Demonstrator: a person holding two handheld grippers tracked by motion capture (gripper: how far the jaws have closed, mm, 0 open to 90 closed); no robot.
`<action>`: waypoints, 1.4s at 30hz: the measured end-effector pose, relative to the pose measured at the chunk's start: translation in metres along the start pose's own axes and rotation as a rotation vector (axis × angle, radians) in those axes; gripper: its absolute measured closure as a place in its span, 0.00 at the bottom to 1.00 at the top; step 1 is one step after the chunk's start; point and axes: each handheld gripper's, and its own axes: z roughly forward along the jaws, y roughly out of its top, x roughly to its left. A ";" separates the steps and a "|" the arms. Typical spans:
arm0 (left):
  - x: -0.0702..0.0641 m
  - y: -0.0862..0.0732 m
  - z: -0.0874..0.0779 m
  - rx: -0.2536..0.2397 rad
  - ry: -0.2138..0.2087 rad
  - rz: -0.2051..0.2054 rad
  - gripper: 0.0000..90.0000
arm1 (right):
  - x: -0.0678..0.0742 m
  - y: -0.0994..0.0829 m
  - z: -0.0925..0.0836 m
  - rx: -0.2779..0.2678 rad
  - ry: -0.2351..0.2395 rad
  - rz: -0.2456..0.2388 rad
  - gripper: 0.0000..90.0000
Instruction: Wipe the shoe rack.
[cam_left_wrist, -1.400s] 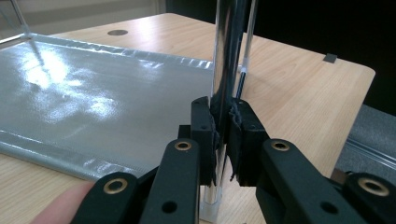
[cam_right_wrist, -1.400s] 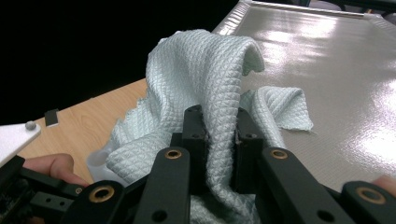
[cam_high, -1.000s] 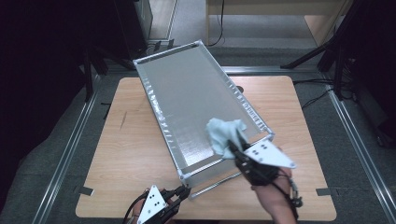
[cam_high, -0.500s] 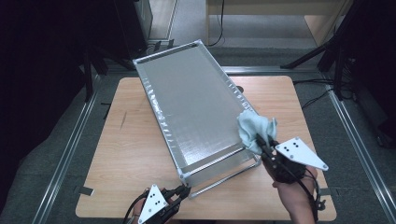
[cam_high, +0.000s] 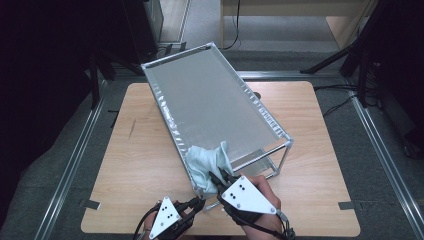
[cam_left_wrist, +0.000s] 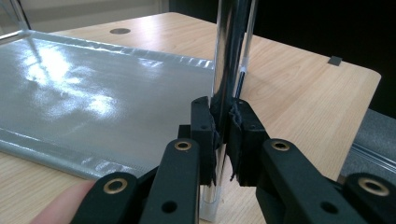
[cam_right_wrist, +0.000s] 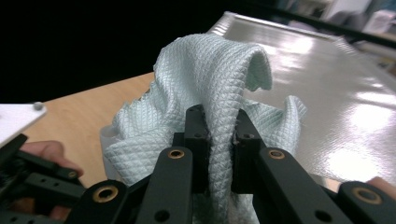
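A light wooden table (cam_high: 140, 165) with rounded corners is seen. On it, ahead of both tongs, a metal-framed rack (cam_high: 210, 100) with a silvery top is stood at a slant, its legs resting on the wood.

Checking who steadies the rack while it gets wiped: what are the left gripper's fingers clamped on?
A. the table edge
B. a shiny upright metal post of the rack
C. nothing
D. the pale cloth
B: in the left gripper view the left gripper is closed on the upright chrome post, while the right gripper holds the cloth.
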 end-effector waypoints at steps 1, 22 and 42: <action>-0.001 0.000 0.000 0.002 -0.002 0.002 0.91 | -0.006 0.000 -0.001 0.002 0.030 0.015 0.90; 0.004 0.001 -0.001 0.013 0.015 0.003 0.91 | -0.105 -0.023 -0.031 0.059 -0.390 0.131 0.90; 0.007 0.000 0.000 0.009 0.004 0.001 0.91 | -0.013 -0.005 0.004 0.059 0.048 0.009 0.84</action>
